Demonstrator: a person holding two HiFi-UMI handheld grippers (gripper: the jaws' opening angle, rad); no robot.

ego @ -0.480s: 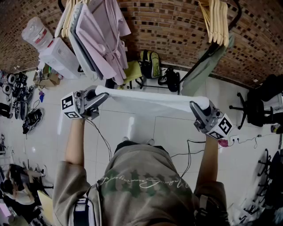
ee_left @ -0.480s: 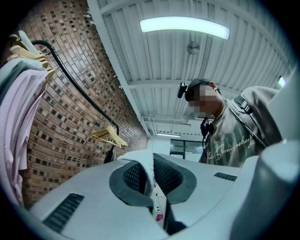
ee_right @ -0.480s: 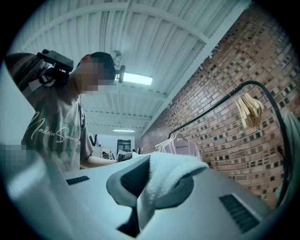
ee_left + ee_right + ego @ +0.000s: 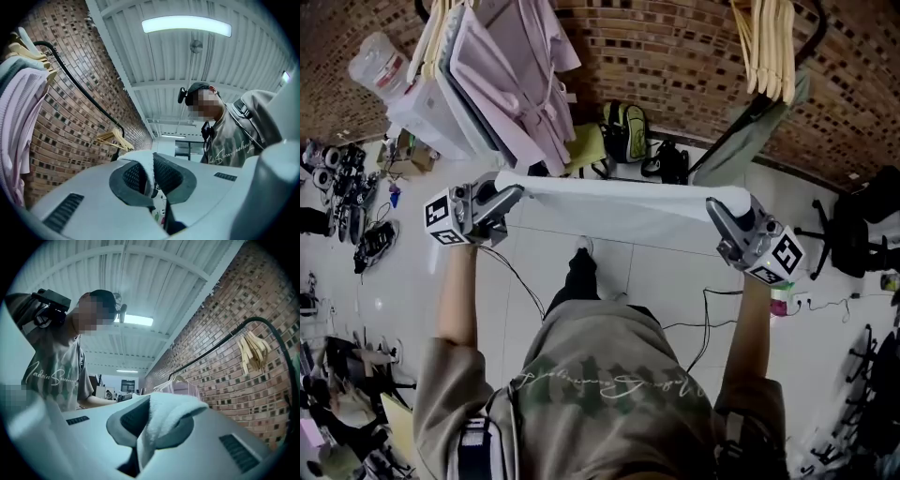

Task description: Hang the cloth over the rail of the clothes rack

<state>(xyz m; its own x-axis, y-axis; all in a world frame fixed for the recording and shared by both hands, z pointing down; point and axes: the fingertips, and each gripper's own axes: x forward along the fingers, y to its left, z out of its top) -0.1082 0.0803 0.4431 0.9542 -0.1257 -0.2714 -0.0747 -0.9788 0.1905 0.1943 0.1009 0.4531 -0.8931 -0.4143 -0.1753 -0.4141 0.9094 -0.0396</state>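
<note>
Currently stretched level between 2 grippers: long white terry cloth [image 4: 619, 208], in front of the black metal clothes-rack rail [image 4: 211, 350], not yet over it. Left gripper [image 4: 516, 194] pinched tight on 1 end; right gripper [image 4: 713, 210] clamped on the other, cloth bulging past its pads.

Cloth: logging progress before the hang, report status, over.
Left gripper, right gripper shut on cloth ends. Cloth stretched between, off the rail. Pink garments hang nearby.

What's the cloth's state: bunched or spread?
Spread. The white cloth stretches as a long band between the left gripper and the right gripper, each shut on one end.
</note>
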